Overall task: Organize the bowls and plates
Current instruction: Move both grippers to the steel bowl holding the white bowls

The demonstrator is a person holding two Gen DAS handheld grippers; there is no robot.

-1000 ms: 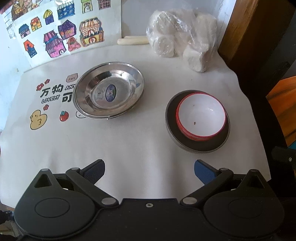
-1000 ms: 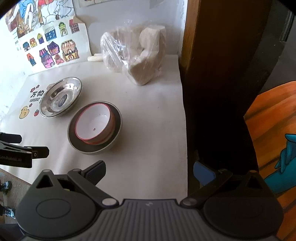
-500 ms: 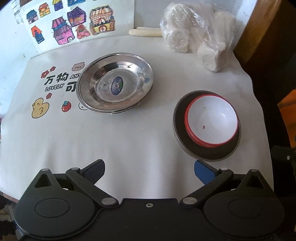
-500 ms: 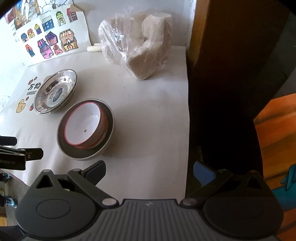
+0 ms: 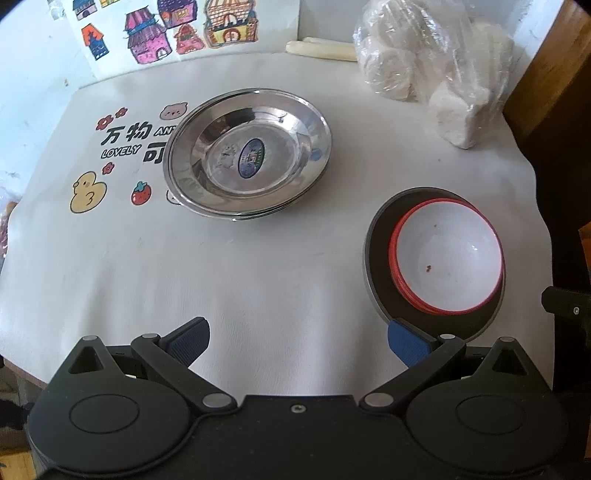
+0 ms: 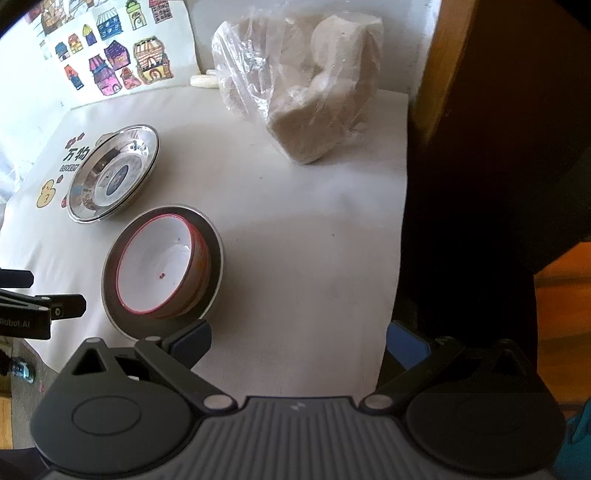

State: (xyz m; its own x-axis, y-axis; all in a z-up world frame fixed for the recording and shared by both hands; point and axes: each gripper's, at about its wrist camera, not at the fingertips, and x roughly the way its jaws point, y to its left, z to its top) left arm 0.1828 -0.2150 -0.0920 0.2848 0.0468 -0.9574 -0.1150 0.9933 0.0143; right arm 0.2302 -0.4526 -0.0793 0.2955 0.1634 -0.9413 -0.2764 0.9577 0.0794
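Note:
A stack of shiny steel plates (image 5: pixel 249 157) sits at the middle left of the white table; it also shows in the right wrist view (image 6: pixel 112 173). Red-rimmed white bowls (image 5: pixel 447 256) are nested inside a dark plate (image 5: pixel 380 236) at the right, also seen in the right wrist view as bowls (image 6: pixel 159 266) on the dark plate (image 6: pixel 216 254). My left gripper (image 5: pixel 297 338) is open and empty, its right fingertip at the dark plate's near rim. My right gripper (image 6: pixel 299 341) is open and empty, just right of the bowls.
A plastic bag of pale lumps (image 5: pixel 432 70) stands at the back right, also in the right wrist view (image 6: pixel 306 81). A pale stick (image 5: pixel 321 50) lies by the wall. A wooden post (image 6: pixel 454 74) borders the table's right edge. House stickers (image 5: pixel 166 29) cover the wall.
Both grippers have moved forward and lower toward the table. The plates and bowls look larger and nearer. Nothing on the table has moved.

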